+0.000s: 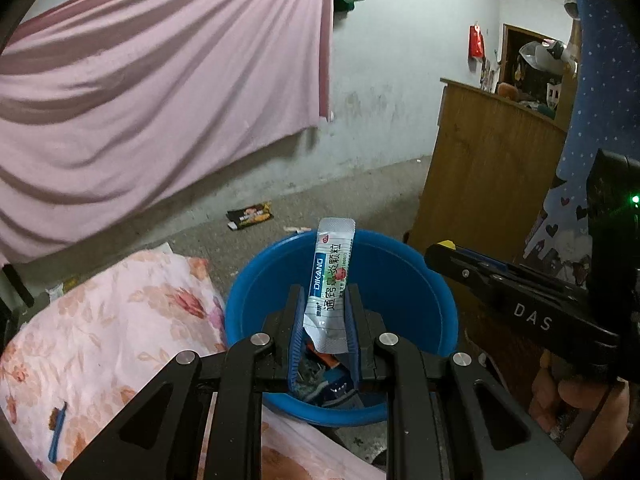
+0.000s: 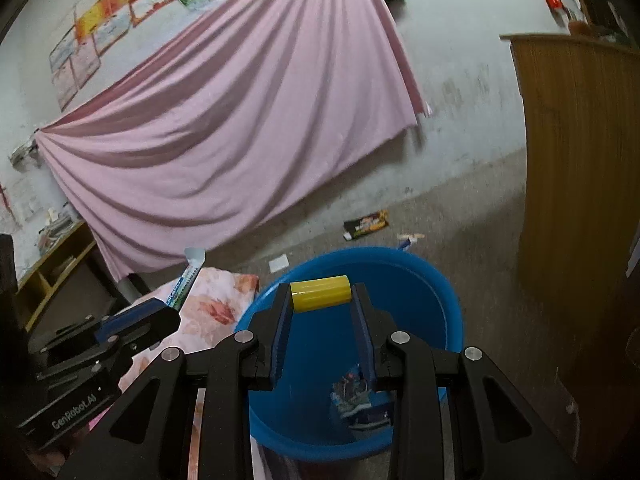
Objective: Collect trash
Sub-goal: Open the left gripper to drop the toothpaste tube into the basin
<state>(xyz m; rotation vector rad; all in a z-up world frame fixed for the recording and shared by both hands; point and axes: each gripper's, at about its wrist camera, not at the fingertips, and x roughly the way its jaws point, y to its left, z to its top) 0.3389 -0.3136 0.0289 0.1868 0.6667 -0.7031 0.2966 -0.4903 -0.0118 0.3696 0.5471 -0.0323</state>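
My left gripper (image 1: 325,300) is shut on a silver and blue medicine sachet (image 1: 329,280) that stands upright above the blue basin (image 1: 400,280). My right gripper (image 2: 321,293) is shut on a small yellow cylinder (image 2: 320,293) over the same blue basin (image 2: 432,304), which has wrappers (image 2: 358,404) at its bottom. The right gripper (image 1: 448,254) shows at the right of the left wrist view, and the left gripper with the sachet (image 2: 188,280) shows at the left of the right wrist view.
A black and orange wrapper (image 1: 250,214) (image 2: 366,222) and small scraps (image 2: 410,238) lie on the concrete floor beyond the basin. A floral bedsheet (image 1: 100,320) is to the left, a wooden cabinet (image 2: 580,180) to the right, a pink cloth (image 2: 220,128) on the wall.
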